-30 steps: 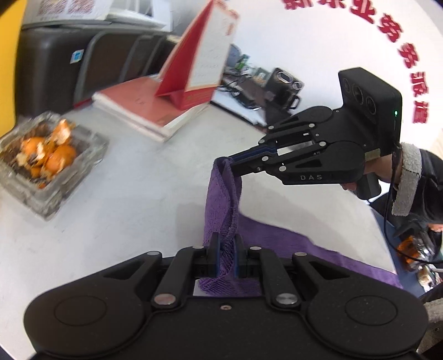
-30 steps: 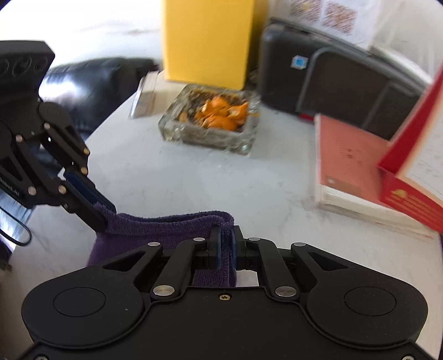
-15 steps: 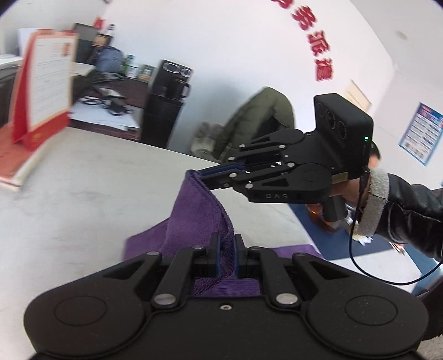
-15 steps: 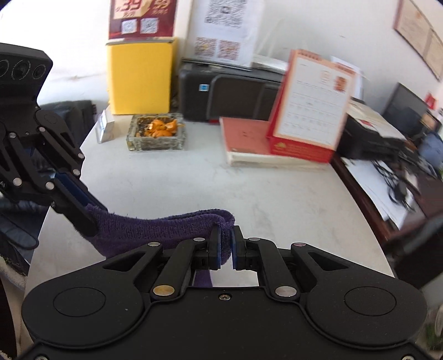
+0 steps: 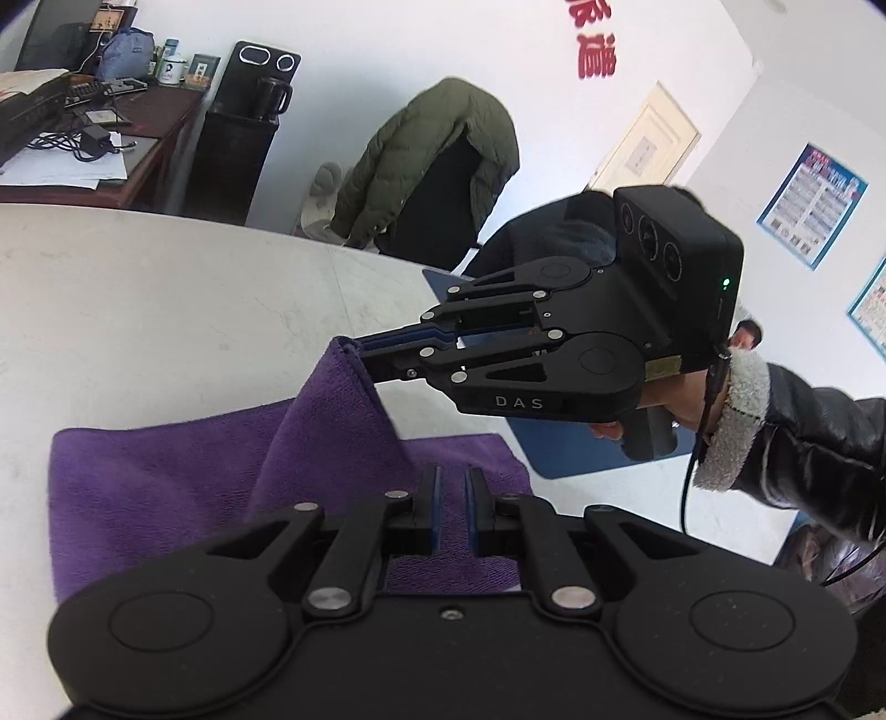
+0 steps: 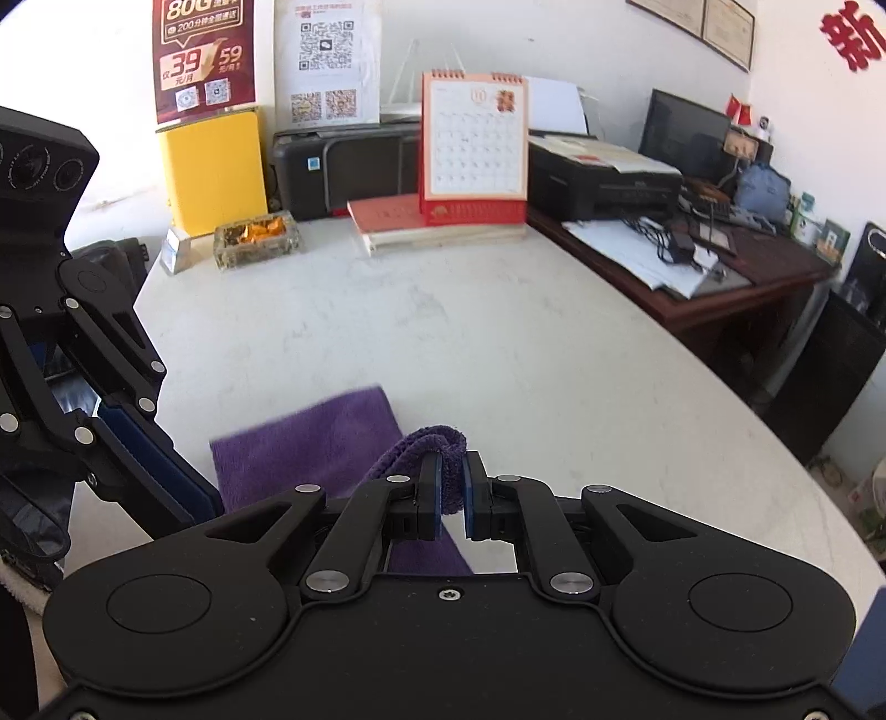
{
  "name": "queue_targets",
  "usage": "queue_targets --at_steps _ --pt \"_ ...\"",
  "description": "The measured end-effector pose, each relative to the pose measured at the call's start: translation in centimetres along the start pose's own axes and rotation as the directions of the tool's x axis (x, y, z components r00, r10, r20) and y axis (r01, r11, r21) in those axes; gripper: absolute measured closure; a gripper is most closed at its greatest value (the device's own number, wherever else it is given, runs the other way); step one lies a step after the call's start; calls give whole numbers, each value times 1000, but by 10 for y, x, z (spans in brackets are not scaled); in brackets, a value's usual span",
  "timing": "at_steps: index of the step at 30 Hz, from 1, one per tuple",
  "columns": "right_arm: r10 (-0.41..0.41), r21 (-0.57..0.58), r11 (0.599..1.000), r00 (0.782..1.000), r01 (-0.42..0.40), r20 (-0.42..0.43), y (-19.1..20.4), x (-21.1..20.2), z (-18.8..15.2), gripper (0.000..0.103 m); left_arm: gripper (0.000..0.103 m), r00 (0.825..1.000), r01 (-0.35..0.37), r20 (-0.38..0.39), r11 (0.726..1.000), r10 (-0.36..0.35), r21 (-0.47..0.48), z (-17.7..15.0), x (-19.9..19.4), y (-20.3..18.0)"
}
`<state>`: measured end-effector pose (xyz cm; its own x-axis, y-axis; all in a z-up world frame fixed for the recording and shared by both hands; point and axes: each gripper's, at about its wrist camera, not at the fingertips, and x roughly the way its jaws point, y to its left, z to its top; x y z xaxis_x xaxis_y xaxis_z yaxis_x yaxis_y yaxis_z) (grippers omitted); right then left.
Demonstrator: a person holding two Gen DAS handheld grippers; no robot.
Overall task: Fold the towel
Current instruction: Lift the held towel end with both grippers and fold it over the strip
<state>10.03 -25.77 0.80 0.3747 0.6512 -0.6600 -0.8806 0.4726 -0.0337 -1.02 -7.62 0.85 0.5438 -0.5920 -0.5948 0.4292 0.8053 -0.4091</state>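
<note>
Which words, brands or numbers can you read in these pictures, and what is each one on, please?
"DAS": on the right gripper.
"80G", "39", "59": on the dark red poster.
"新": red letter on the wall.
Calendar, QR sheet, blue posters: too small to read.

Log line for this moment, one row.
fold towel | left hand-held gripper open over purple towel | right hand-held gripper pinching raised corner | white table

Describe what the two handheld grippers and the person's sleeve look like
Both grippers, left gripper and right gripper, are matte black linkages with silver rivets and blue finger pads. The right one bears "DAS" lettering, a three-lens camera block, a green light and a black cable. The sleeve is black leather, fleece-cuffed.
</note>
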Motion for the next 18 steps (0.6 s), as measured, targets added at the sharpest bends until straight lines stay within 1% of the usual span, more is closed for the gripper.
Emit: queue_targets --at_steps 3,5,7,8,10,12,13,14,15,17,18 --pt "20 -7 1000 1000 -20 -6 -11 -2 -18 96 95 999 -46 -23 998 47 31 -6 25 -13" --pt "27 -10 1000 1000 -27 -3 -16 -2 -29 96 95 996 -77 -35 996 79 42 -12 34 -17" --pt "32 -3 999 999 -32 4 -20 -3 -38 96 95 988 -136 -55 988 141 77 -20 44 -22" --pt "34 5 999 999 -34 7 -22 -2 -42 96 94 981 -174 -66 978 182 115 -24 50 -24" --pt "42 22 999 999 -43 7 -25 1 -47 96 94 967 -226 -75 954 245 196 -32 59 -30" --pt "52 38 998 999 -52 7 -27 5 -53 96 92 953 -257 -76 917 292 304 -39 74 -39" --pt "56 51 997 998 -56 5 -29 8 -55 96 88 949 -264 -76 900 307 347 -42 81 -43" --pt "60 64 996 998 -60 2 -31 11 -56 96 85 943 -269 -76 876 325 401 -46 91 -45" --pt "64 78 995 998 -64 -1 -34 13 -58 96 85 938 -273 -76 855 339 441 -49 97 -48" --pt "73 108 991 997 -73 0 -41 17 -65 96 84 929 -271 -91 827 359 493 -55 110 -50" --pt "76 120 990 997 -76 -3 -43 20 -66 96 84 927 -266 -99 820 362 507 -56 115 -49"
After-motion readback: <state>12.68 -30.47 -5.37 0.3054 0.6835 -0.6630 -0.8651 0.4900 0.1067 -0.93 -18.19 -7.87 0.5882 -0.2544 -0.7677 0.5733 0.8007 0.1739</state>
